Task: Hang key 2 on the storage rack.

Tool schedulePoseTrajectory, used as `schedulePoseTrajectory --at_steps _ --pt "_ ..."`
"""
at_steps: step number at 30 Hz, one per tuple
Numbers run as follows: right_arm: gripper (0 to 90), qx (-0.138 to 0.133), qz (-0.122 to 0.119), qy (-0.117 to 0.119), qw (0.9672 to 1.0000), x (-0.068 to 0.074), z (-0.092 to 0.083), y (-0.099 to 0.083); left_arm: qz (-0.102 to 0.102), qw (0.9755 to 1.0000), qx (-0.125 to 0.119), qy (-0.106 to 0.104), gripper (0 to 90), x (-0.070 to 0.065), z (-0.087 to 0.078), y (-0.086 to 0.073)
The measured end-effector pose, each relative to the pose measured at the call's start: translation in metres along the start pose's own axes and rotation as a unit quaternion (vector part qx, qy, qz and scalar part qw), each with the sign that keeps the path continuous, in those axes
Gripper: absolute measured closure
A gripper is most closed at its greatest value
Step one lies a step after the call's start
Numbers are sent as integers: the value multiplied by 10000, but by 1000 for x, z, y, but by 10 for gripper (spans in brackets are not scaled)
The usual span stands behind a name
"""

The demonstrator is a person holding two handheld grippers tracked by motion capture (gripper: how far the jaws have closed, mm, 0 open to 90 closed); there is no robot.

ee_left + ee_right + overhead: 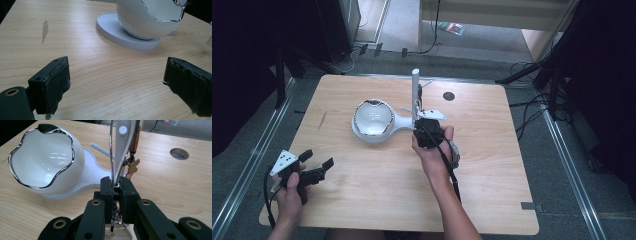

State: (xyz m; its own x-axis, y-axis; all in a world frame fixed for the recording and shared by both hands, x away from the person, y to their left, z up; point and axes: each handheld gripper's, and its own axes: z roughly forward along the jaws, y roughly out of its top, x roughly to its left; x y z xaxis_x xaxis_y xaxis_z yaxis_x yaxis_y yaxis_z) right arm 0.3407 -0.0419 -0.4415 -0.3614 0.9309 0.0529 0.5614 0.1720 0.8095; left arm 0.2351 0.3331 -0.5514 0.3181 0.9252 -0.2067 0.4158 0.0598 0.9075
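Note:
A white jewellery stand has a bowl [373, 118] with a wavy chrome rim, a flat base [91, 179] and an upright post [415, 86]. In the right gripper view a thin silver chain [111, 157] runs down from the post [122, 135], and my right gripper [116, 188] is shut on its lower end. A brown cord with a copper pendant [132, 167] hangs beside the chain. From above, the right gripper [419, 121] sits at the foot of the post. My left gripper [318, 160] rests open near the table's front left corner, facing the bowl [147, 17] with nothing between its jaws.
A round cable hole [449, 96] lies in the tabletop behind and right of the stand. A grey smear [45, 30] marks the wood at the left. Cables and dark stands surround the table on the floor.

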Motion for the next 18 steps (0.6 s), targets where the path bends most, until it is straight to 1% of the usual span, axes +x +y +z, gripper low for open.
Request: schedulePoseTrajectory --at_steps 10,18 --pt "836 108 -19 -23 9999 1 11 -2 5 10000 1 -9 73 0 0 0" --pt "836 159 27 -73 9998 -2 25 -6 2 10000 -3 -8 73 0 0 0"
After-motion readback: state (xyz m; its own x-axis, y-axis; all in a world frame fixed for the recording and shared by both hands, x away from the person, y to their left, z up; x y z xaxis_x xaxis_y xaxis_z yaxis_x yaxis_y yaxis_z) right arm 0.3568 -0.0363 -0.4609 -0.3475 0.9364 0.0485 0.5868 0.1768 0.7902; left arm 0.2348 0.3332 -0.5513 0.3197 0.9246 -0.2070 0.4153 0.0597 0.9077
